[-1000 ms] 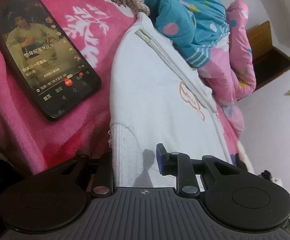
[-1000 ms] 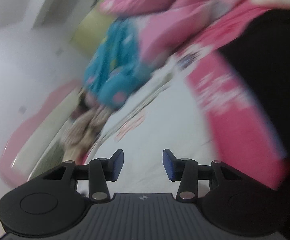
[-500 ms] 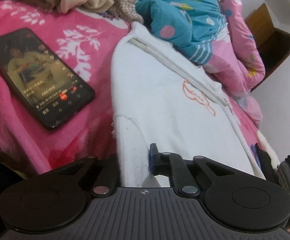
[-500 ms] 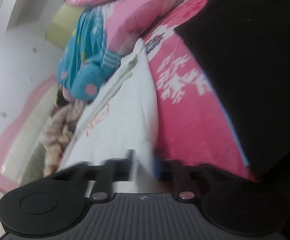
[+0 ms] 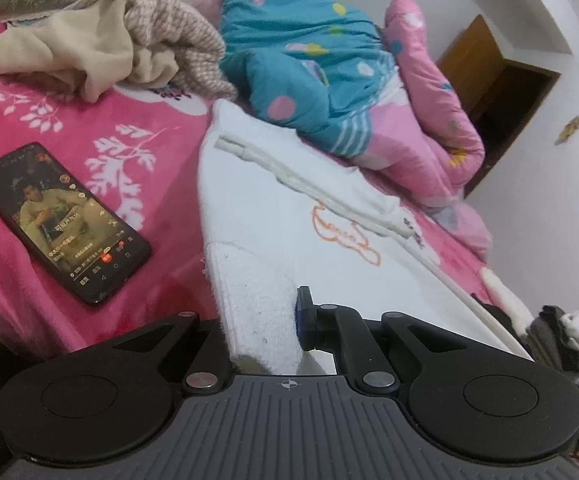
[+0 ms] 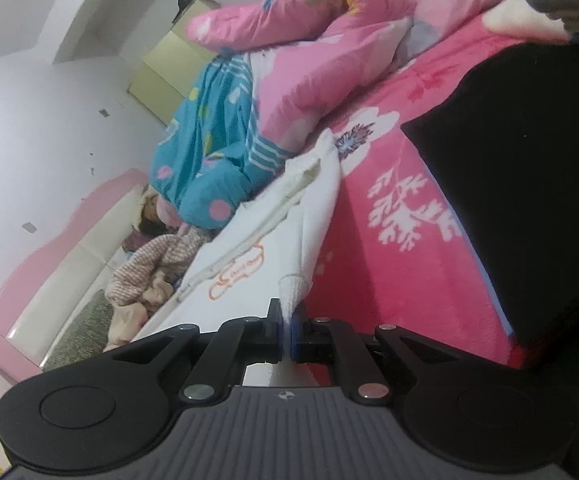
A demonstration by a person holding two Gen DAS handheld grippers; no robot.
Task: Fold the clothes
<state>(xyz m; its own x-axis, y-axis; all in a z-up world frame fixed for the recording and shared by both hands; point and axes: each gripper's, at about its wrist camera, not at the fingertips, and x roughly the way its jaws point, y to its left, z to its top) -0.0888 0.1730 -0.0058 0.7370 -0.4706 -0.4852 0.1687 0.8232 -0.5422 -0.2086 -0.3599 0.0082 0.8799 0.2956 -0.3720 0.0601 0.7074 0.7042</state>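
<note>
Clearly soft and light, the white garment (image 5: pixel 289 208) draped limply; left gripper (image 5: pixel 263 320) and right gripper (image 6: pixel 285 330) each pinched a ribbed cuff, sensible holds.

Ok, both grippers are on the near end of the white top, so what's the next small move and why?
Probably lift both corners together and carry them away from you toward the far end. The left gripper is clamped on the ribbed hem of the white top, the right gripper pinches its other near corner, and the top lies flat on the pink blanket.
</note>
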